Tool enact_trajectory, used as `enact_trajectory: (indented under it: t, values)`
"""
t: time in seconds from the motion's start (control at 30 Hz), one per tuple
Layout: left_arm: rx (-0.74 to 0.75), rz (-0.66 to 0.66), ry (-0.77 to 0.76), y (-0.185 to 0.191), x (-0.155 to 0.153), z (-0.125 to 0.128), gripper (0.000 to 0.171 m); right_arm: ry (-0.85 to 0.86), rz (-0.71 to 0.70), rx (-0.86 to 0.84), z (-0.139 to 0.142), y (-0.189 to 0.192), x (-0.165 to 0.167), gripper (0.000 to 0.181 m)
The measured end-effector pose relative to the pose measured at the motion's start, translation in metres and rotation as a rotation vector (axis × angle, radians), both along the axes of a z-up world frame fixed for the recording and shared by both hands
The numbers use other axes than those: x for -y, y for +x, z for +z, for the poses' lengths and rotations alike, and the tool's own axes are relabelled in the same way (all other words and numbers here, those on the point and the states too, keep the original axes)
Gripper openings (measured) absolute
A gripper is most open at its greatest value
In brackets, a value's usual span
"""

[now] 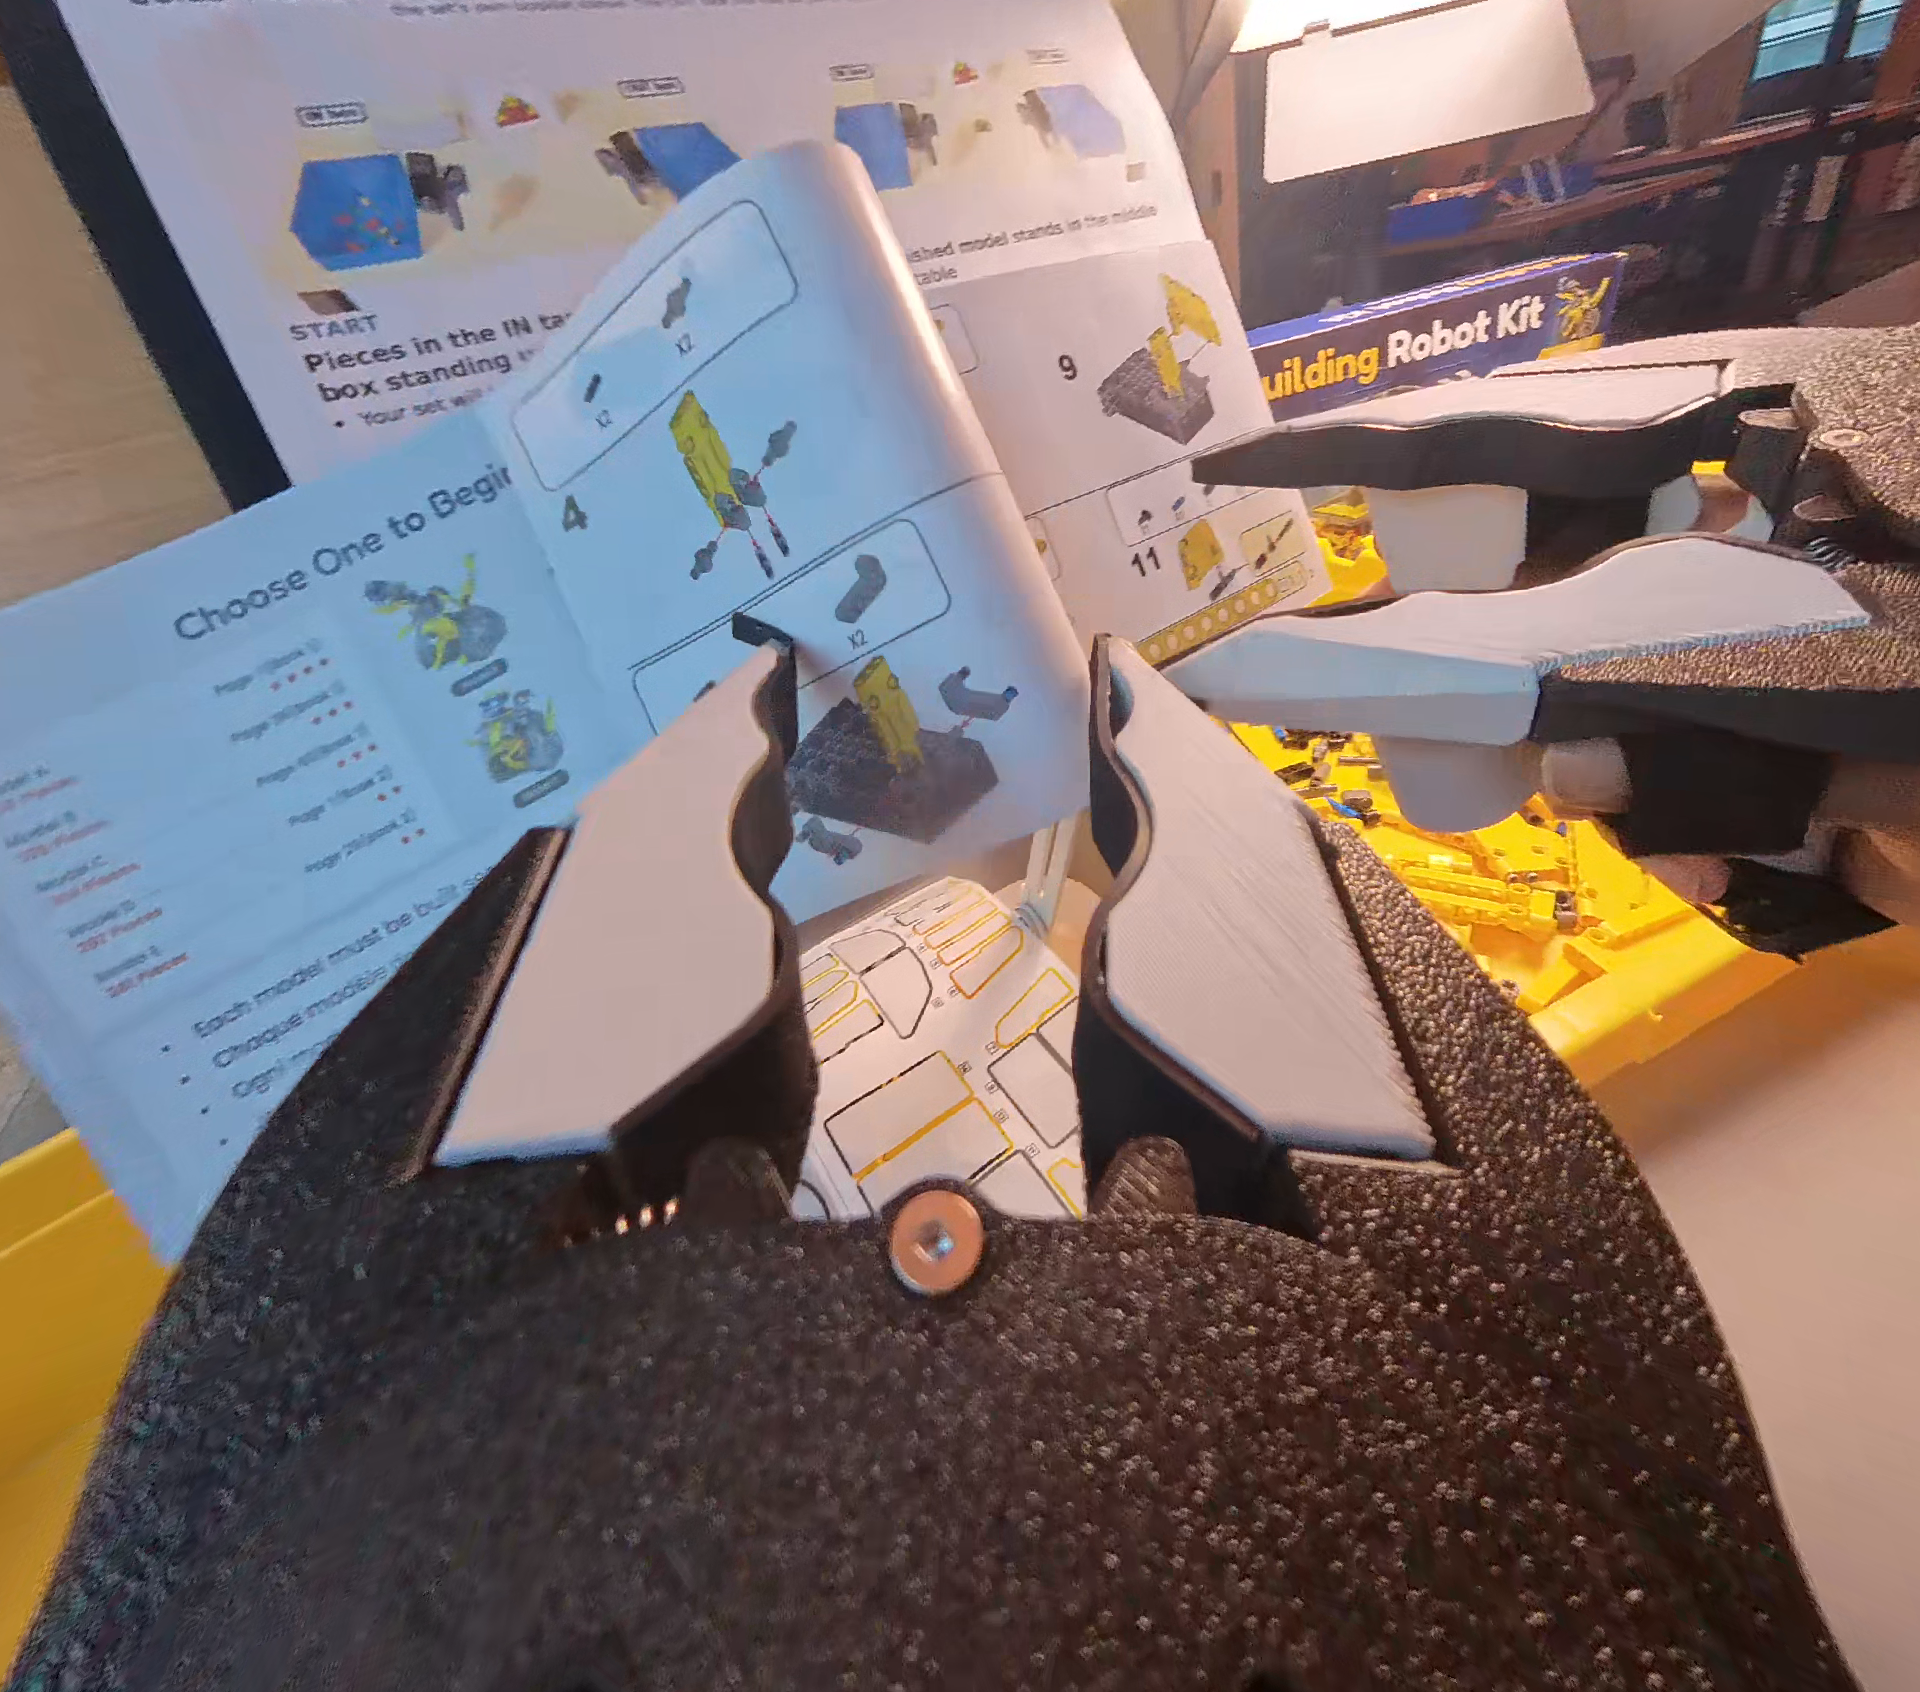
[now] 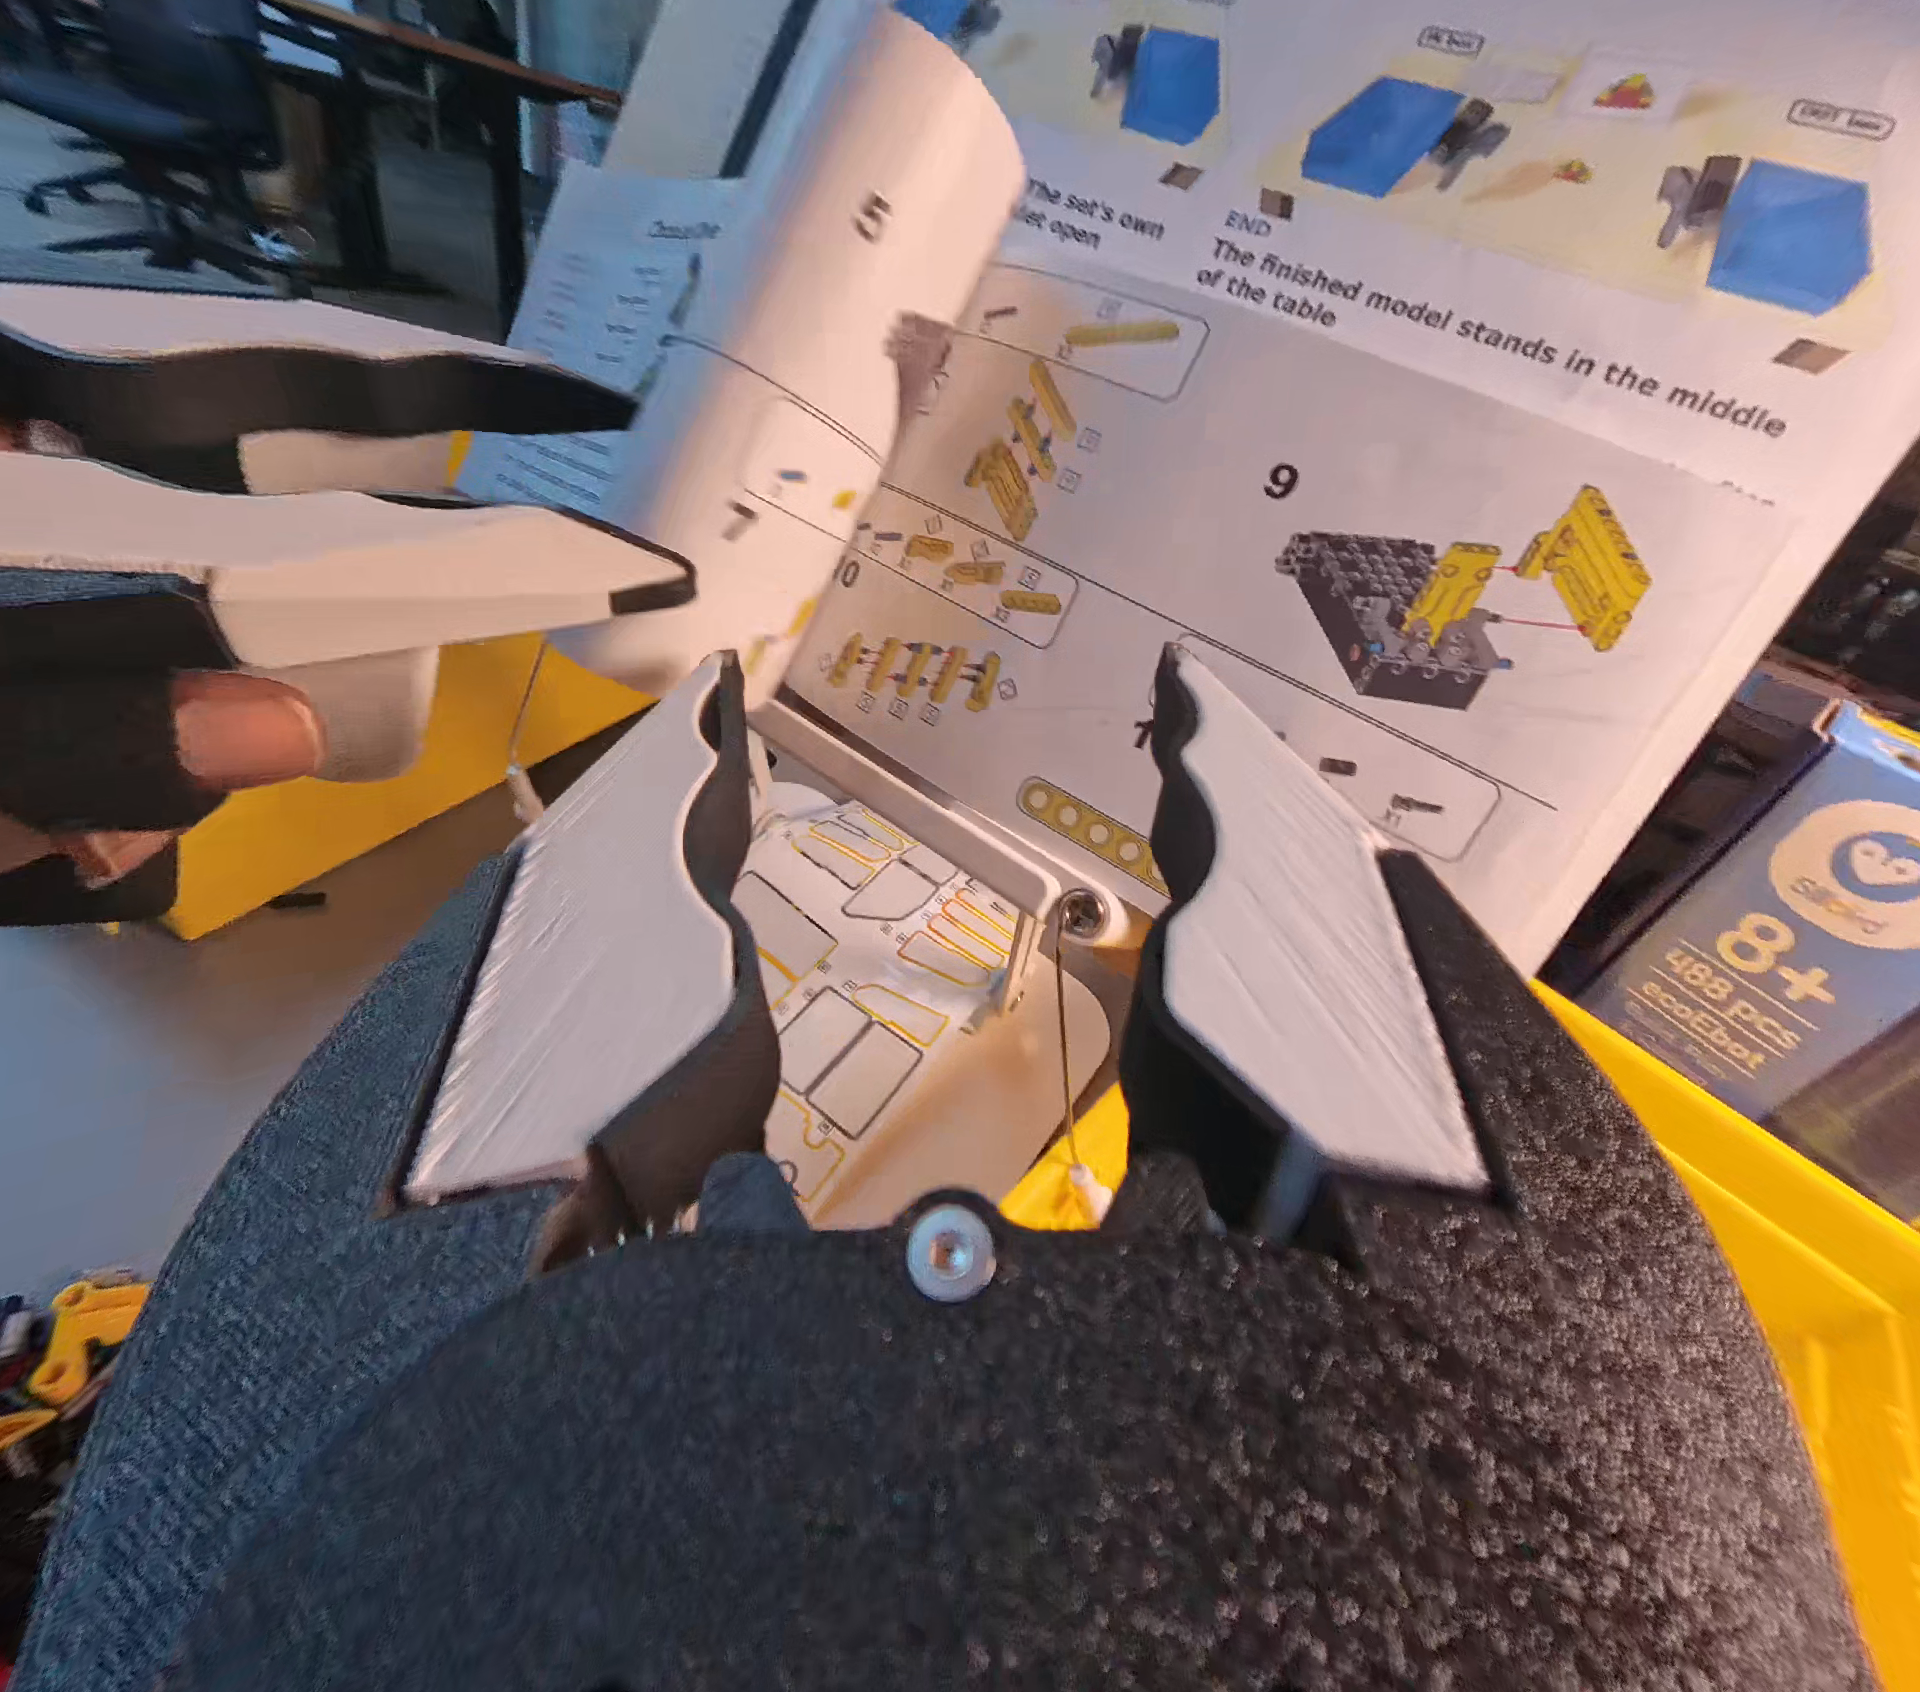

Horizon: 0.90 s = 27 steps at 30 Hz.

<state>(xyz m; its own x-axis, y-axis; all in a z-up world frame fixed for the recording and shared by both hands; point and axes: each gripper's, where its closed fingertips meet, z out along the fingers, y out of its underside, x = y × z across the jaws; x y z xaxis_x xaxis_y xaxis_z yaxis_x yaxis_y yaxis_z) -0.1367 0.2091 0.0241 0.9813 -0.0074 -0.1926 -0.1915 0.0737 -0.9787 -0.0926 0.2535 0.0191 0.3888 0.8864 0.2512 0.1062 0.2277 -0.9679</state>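
Note:
An open instruction booklet stands on a metal stand, with one page curled over in mid-air. My left gripper is open, and its left fingertip touches the curled page's lower part. In the right wrist view the left gripper reaches in from the left against the curled page. My right gripper is open and empty just below the booklet's right page. It also shows in the left wrist view, close to the curled page's right edge.
A large printed sheet on a dark board stands behind the booklet. A sticker sheet lies under the stand. A yellow bin of yellow pieces sits on the right, a blue kit box behind it, and another yellow bin on the left.

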Motion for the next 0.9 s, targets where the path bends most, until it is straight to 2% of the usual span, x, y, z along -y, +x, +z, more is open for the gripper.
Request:
enact_trajectory:
  t: [0.1, 0.2, 0.33, 0.43, 0.6, 0.73, 0.83, 0.9]
  values:
    - [0.029, -0.042, 0.001, 0.008, -0.002, 0.003, 0.059, 0.098, 0.023, 0.068, -0.004, -0.004, 0.010, 0.083]
    - [0.051, -0.050, 0.002, 0.008, -0.002, 0.007, 0.062, 0.141, 0.035, 0.108, -0.014, -0.011, 0.014, 0.078]
    - [0.072, -0.134, 0.018, 0.017, 0.006, 0.012, 0.062, 0.051, 0.099, 0.035, -0.010, -0.014, 0.021, 0.076]
    - [0.129, -0.223, 0.026, 0.024, 0.011, 0.017, 0.066, -0.107, 0.170, -0.054, 0.002, -0.019, 0.027, 0.076]
    - [0.234, -0.253, 0.068, 0.015, 0.020, 0.032, 0.066, -0.115, 0.044, -0.058, 0.001, -0.021, -0.004, 0.028]
    - [0.287, -0.163, 0.065, -0.020, 0.022, 0.032, 0.063, -0.201, 0.077, -0.106, 0.001, -0.015, -0.010, 0.013]
    - [0.391, -0.204, 0.003, -0.029, 0.015, 0.023, 0.066, -0.209, 0.087, -0.115, 0.000, -0.013, -0.009, 0.007]
    - [0.418, -0.245, -0.031, -0.028, 0.013, 0.017, 0.062, -0.209, 0.088, -0.111, 0.000, -0.013, -0.009, 0.008]
